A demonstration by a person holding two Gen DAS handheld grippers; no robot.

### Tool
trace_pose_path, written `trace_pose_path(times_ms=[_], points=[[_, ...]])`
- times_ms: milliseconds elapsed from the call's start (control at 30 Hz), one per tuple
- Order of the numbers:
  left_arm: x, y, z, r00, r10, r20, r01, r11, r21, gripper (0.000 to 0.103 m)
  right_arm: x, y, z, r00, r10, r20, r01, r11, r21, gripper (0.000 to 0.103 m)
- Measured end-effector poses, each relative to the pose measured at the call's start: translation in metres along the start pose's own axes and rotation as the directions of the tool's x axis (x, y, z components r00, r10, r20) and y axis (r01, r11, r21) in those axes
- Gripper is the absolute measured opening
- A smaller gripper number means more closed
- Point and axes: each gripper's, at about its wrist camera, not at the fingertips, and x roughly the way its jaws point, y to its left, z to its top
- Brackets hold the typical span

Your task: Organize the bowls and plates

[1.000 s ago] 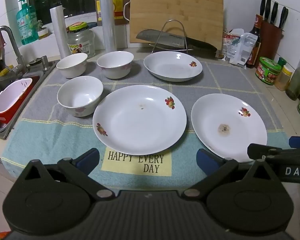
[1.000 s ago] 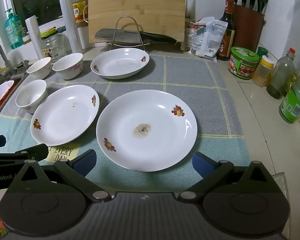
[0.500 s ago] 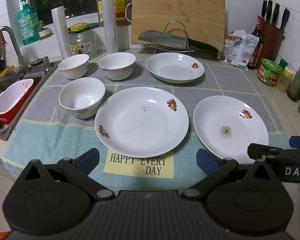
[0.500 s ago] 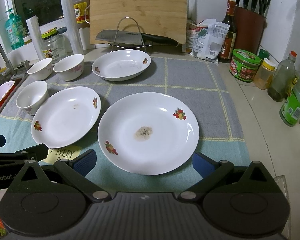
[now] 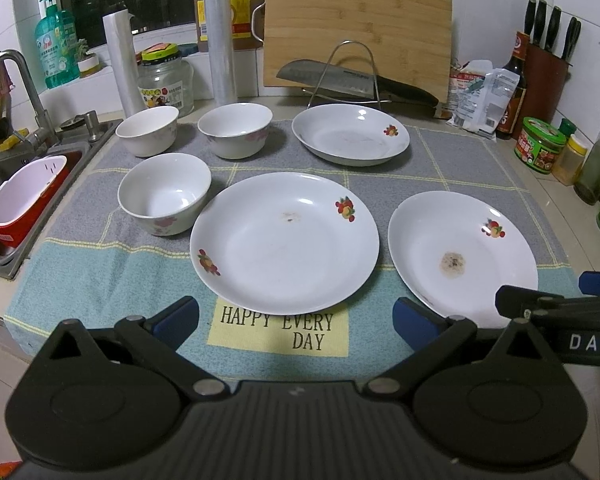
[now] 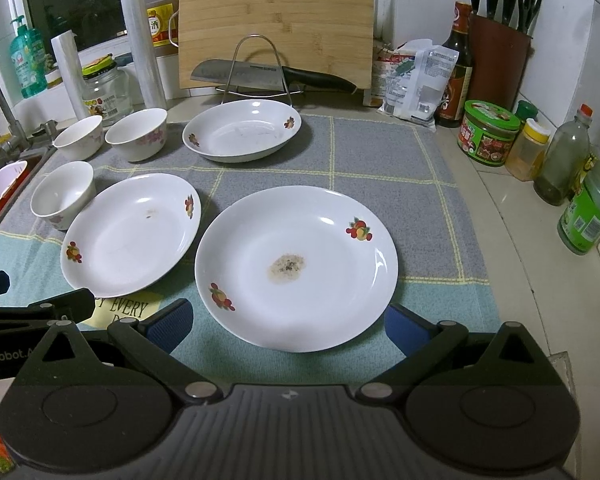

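Observation:
Three white plates with fruit prints lie on a grey-and-teal mat [image 5: 459,160]: a centre plate [image 5: 284,240], a stained right plate [image 5: 461,252] [image 6: 296,264], and a deeper far plate [image 5: 349,134] [image 6: 242,130]. Three white bowls stand at the left: a near bowl [image 5: 164,194], a far-left bowl [image 5: 147,130] and a far-middle bowl [image 5: 235,130]. My left gripper [image 5: 296,318] is open, low in front of the centre plate, holding nothing. My right gripper [image 6: 288,326] is open at the near rim of the stained plate, holding nothing.
A sink [image 5: 4,184] with a red-and-white basket [image 5: 24,200] sits at the left. A cutting board [image 5: 355,32], a knife on a wire rack [image 5: 351,80], a jar and rolls stand behind. Bottles, tins [image 6: 485,132] and a knife block [image 6: 499,60] line the right.
Both views have shifted slightly down and nearer, so the dishes sit a little lower in the frames. No dish has moved and both grippers stay open.

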Motion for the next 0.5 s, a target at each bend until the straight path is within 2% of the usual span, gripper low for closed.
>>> trace_pose_path(times_ms=[500], points=[[0.0017, 0.0023, -0.0012, 1.0, -0.005, 0.004, 0.005, 1.0, 0.0, 0.102, -0.0027, 0.003, 0.0, 1.0, -0.013, 0.008, 0.013, 1.0, -0.001, 0.103]])
